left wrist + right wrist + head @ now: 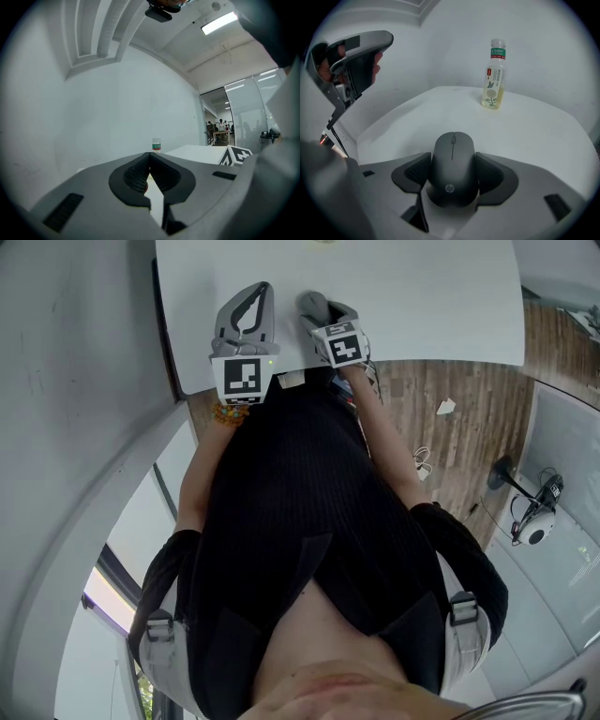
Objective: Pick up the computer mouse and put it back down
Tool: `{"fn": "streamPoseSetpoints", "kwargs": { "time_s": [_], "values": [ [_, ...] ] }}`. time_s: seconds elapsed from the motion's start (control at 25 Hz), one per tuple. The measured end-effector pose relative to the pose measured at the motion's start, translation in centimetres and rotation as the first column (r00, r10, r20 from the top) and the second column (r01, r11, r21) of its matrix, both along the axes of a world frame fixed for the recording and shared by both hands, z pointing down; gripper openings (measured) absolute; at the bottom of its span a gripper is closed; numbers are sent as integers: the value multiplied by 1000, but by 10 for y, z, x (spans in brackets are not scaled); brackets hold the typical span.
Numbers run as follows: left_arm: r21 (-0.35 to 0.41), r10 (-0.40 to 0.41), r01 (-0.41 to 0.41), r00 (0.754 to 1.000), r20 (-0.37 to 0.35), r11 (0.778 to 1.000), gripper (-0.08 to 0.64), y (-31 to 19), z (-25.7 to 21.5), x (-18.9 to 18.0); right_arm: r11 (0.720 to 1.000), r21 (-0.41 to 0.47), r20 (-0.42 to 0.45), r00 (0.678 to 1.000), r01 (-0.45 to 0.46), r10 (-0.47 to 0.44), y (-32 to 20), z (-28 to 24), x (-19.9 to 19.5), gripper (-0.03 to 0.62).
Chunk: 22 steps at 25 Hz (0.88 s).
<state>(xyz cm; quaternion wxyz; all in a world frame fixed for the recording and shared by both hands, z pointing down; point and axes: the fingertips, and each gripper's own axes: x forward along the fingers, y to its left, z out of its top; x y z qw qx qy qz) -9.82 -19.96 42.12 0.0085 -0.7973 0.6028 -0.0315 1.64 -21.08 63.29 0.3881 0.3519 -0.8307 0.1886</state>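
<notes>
A black computer mouse (453, 161) sits between the two pads of my right gripper (453, 176), which press on both its sides, so that gripper is shut on it. Whether the mouse rests on the white table (534, 136) or hangs just above it I cannot tell. In the head view the right gripper (316, 304) is over the table's near edge and hides the mouse. My left gripper (150, 164) is shut with nothing in it. It is held beside the right one (255, 292), raised above the table.
A small clear drink bottle (493, 75) with a label stands upright at the far side of the table, well beyond the mouse; the left gripper view shows the bottle (156, 144) too. A white wall runs behind and to the left. Wooden floor (450, 446) lies to the right of the table.
</notes>
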Motion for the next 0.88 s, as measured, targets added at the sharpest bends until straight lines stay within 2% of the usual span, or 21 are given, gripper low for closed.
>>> {"fn": "streamPoseSetpoints", "kwargs": {
  "time_s": [0.56,0.88],
  "values": [
    [8,5,-5,1000,14,1000,3,4,2,0,999,30,48,999,-17,16,3,-6,0,278],
    [15,21,-21,1000,20,1000,3,3,1,3,993,102,156,987,-65,48,-9,-46,2,278]
  ]
}}
